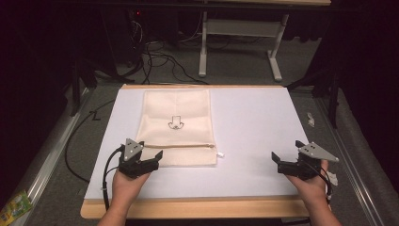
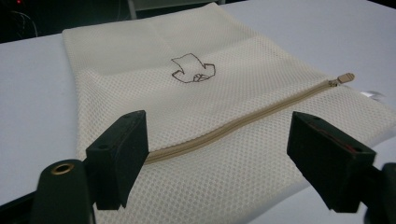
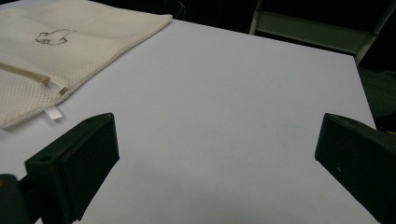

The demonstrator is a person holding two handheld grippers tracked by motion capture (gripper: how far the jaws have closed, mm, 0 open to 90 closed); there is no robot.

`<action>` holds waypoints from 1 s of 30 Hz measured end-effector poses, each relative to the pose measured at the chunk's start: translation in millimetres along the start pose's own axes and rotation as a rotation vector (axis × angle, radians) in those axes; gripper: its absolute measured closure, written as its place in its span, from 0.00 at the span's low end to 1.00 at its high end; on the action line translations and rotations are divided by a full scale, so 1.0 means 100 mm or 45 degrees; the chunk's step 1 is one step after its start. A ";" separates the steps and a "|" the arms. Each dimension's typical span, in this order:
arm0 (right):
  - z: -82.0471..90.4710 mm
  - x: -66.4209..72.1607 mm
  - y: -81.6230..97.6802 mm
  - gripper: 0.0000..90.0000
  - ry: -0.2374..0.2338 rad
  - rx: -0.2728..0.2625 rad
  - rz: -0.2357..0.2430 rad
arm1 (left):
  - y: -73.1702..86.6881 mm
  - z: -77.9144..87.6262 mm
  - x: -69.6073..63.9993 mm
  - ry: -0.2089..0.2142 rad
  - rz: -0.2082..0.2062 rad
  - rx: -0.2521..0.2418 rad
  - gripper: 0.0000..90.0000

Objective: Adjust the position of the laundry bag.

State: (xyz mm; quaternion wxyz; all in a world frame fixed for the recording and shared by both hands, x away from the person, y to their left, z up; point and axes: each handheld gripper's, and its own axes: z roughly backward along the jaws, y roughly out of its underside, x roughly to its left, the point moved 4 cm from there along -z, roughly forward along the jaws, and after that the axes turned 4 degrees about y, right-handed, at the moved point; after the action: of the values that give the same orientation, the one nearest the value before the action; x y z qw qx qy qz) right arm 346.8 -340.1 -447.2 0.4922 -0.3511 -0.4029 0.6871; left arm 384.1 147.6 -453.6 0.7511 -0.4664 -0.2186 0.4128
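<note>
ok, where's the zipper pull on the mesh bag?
High view: the zipper pull sits at the right end of the mesh bag, near its front edge, across from the left gripper.

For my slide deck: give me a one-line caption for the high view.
Both open tools, left and right, poised over a white table beside a zipped cream mesh bag.

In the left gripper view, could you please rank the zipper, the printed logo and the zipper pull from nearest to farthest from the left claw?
1. The zipper runs nearest; its near end sits by the left claw's left-hand jaw.
2. The printed logo lies farther up the mesh bag, near its middle.
3. The zipper pull is farthest, at the zipper's far right end.
</note>
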 end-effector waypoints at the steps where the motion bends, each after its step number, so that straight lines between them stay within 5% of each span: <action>1: 0.00 0.01 0.00 0.00 -0.005 -0.003 -0.002 | 0.00 0.00 0.00 -0.003 0.004 -0.003 0.23; 13: 0.08 -0.04 0.03 0.00 0.001 -0.003 -0.020 | -0.03 -0.04 -0.03 0.013 0.011 0.002 0.19; 21: 0.09 0.00 0.01 0.01 -0.015 -0.020 -0.029 | -0.01 -0.01 -0.05 0.091 0.091 0.041 0.18; 28: 0.07 0.12 0.00 0.02 -0.074 -0.026 0.006 | 0.18 0.20 0.04 -0.002 0.091 0.029 0.24; 30: 0.03 0.17 0.00 0.07 -0.109 -0.005 -0.016 | 0.21 0.18 0.08 0.020 0.116 0.043 0.24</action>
State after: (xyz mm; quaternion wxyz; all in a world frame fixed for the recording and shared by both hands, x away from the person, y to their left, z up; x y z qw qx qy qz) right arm 339.6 -324.6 -447.2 0.4782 -0.3199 -0.4272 0.6976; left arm 367.1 168.4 -463.8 0.7411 -0.4663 -0.1844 0.4465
